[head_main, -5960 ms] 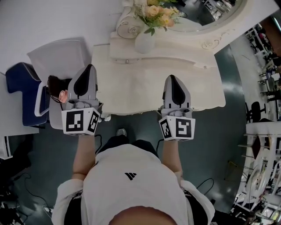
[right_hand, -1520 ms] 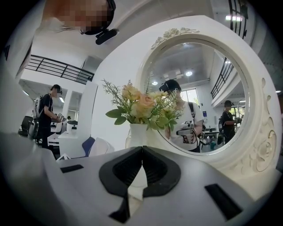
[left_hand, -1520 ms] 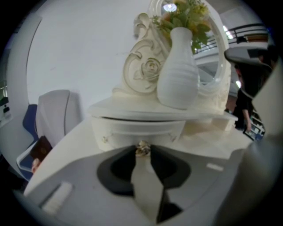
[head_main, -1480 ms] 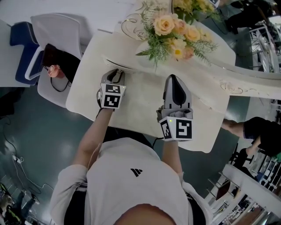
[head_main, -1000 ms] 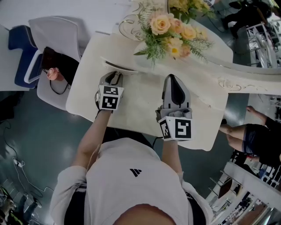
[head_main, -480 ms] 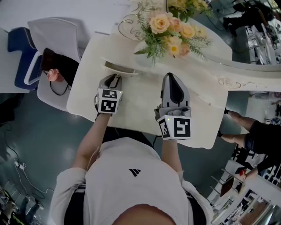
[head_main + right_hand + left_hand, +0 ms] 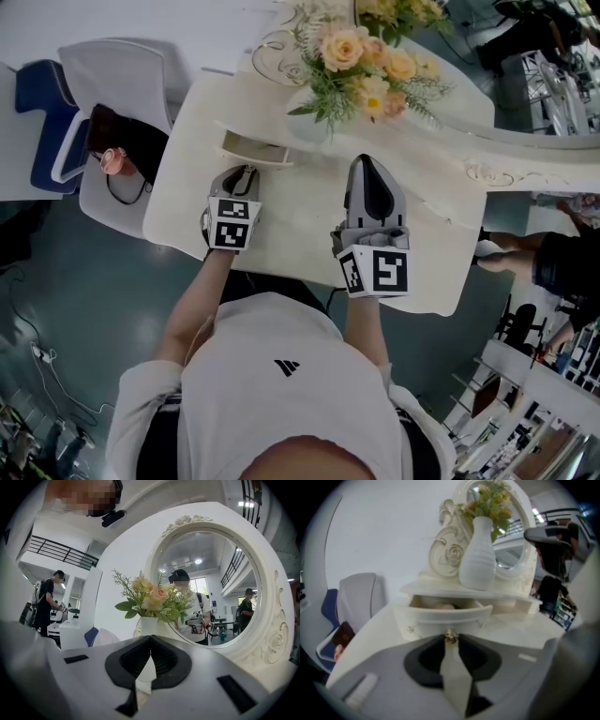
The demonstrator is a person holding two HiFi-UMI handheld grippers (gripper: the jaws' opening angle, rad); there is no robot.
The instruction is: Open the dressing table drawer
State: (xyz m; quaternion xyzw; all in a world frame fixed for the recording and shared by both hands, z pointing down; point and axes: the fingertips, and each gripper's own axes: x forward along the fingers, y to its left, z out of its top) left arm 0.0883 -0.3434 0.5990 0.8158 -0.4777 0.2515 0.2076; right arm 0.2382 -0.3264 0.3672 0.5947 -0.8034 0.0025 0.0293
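Observation:
The small cream drawer [image 7: 251,150] under the dressing table's shelf stands partly pulled out; something pale lies inside the drawer [image 7: 443,617]. My left gripper [image 7: 245,174] is tilted down in front of it and shut on the drawer's small metal knob [image 7: 450,635]; in the left gripper view the left gripper [image 7: 450,640] has its jaws closed round that knob. My right gripper [image 7: 369,165] hovers level over the tabletop [image 7: 309,225] to the right, shut, with nothing between its jaws. In its own view the right gripper [image 7: 150,638] faces the vase and the mirror.
A white ribbed vase [image 7: 480,557] with yellow and peach flowers [image 7: 361,66] stands on the shelf above the drawer. The oval mirror [image 7: 213,583] rises behind. A white chair [image 7: 127,70] with a dark bag [image 7: 127,141] stands left of the table. A person [image 7: 562,262] is at the right edge.
The drawer has slid out from under the shelf toward me, with my left gripper drawn back a little on its knob. The right gripper has stayed in place.

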